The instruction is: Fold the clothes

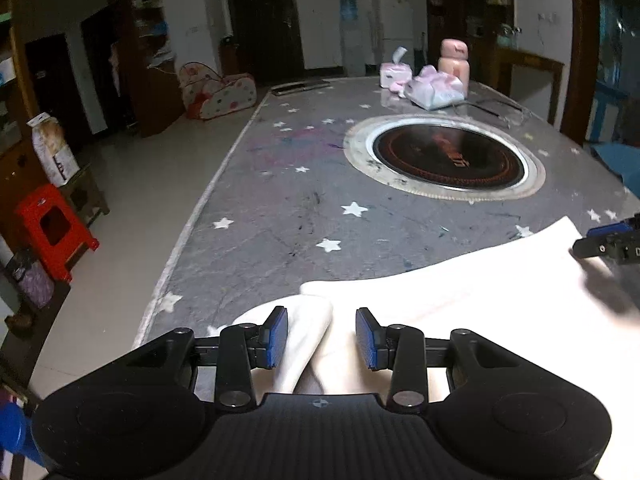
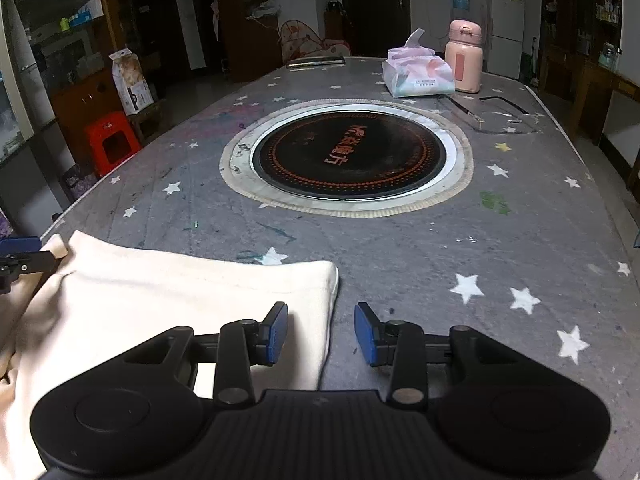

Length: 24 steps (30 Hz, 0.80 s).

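Note:
A cream-white garment (image 1: 480, 300) lies flat at the near end of the grey star-patterned table (image 1: 280, 184). My left gripper (image 1: 322, 338) is open above the garment's bunched left corner, with cloth showing between its blue pads. In the right wrist view the garment (image 2: 160, 304) covers the near left, its right edge running down between the pads. My right gripper (image 2: 321, 334) is open just above that edge. The right gripper shows at the right edge of the left wrist view (image 1: 608, 240); the left gripper shows at the left edge of the right wrist view (image 2: 20, 258).
A round black induction hob (image 2: 348, 160) is set in the table's middle. A tissue pack (image 2: 418, 74), a pink bottle (image 2: 464, 58) and glasses (image 2: 500, 114) are at the far end. A red stool (image 1: 52, 228) stands on the floor to the left.

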{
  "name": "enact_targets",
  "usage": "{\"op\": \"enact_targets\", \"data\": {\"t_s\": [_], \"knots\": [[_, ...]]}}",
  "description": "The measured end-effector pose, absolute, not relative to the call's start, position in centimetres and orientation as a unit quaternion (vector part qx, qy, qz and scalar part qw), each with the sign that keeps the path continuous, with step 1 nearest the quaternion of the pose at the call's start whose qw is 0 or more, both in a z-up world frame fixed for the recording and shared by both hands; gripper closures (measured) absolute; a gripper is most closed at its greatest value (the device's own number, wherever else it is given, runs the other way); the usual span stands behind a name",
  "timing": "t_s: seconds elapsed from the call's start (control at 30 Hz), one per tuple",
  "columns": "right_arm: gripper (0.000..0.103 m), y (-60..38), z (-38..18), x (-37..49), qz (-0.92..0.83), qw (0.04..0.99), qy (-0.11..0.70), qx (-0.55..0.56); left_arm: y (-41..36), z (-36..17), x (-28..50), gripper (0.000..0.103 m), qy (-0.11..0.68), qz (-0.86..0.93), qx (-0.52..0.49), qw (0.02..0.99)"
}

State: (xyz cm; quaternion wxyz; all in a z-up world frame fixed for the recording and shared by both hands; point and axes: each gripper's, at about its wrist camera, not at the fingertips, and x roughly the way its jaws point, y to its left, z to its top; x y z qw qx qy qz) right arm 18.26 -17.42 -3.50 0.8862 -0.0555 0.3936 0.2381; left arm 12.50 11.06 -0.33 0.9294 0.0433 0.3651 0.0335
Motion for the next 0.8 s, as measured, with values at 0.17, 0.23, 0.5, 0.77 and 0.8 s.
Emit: {"op": "enact_targets", "data": {"t_s": [0.17,0.23,0.5,0.77,0.8], "knots": [[0.099,-17.1,-3.9,18.4,0.240,0.888,0.388,-0.056,10.5,-0.8,13.0,0.065,0.367,0.006,0.054,0.928],[0.100,-17.2,-3.6,18.1,0.231,0.894,0.378,-0.065,10.4,-1.0,13.5,0.065,0.371,0.002,0.053,0.927],[0.100,-19.3,-2.6,18.6,0.178,0.916,0.348,-0.089,7.8,-2.1,17.5,0.065,0.374,-0.029,0.084,0.923],[0.088,-21.9,-3.5,20.2,0.136,0.917,0.364,-0.087,6.6,-2.4,21.1,0.065,0.375,-0.020,0.074,0.924],[0.087,-22.0,-3.2,19.9,0.138,0.918,0.362,-0.085,6.7,-2.3,20.9,0.065,0.373,-0.021,0.074,0.925]]}}
